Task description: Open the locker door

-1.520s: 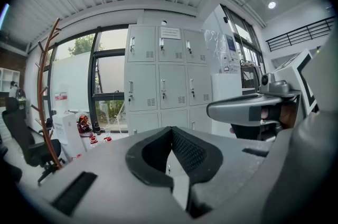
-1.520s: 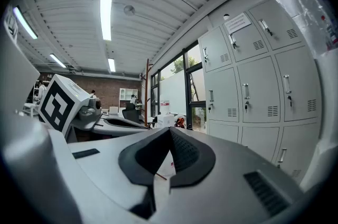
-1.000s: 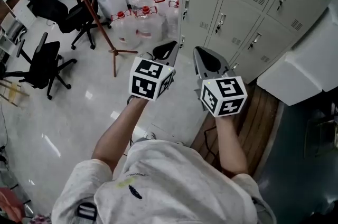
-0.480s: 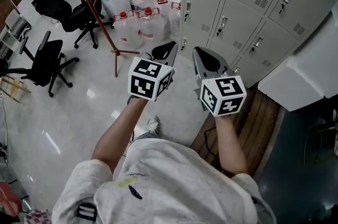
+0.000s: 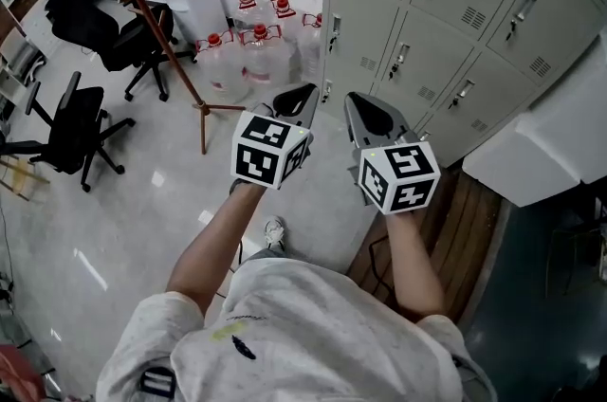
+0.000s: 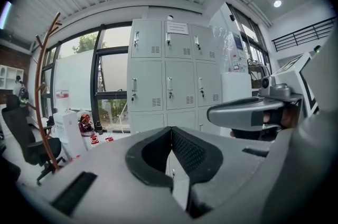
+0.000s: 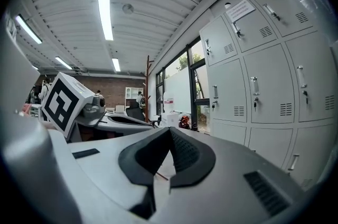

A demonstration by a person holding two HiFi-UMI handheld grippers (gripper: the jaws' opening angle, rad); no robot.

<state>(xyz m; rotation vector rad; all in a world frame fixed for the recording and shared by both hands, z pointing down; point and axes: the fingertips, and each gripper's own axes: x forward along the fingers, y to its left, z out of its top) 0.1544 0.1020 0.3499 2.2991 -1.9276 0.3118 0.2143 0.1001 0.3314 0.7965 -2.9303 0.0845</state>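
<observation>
A bank of pale grey locker doors (image 5: 446, 2) with small handles and vent slots fills the upper right of the head view, all doors closed. In the left gripper view the lockers (image 6: 169, 75) stand straight ahead, some way off. The right gripper view has the lockers (image 7: 264, 80) on its right side. My left gripper (image 5: 309, 89) and right gripper (image 5: 351, 99) are held side by side, pointing at the lockers and touching nothing. Both are shut and empty: the left gripper (image 6: 170, 129) and right gripper (image 7: 170, 130) each show their pads meeting.
A wooden coat stand (image 5: 161, 21) and several water bottles (image 5: 248, 49) stand on the tiled floor left of the lockers. Black office chairs (image 5: 76, 120) sit at far left. A white box-shaped unit (image 5: 541, 149) juts out at right, above a wooden floor strip (image 5: 465, 210).
Both grippers have moved forward together toward the lockers, staying shut. The person has stepped ahead, and the lockers look slightly nearer.
</observation>
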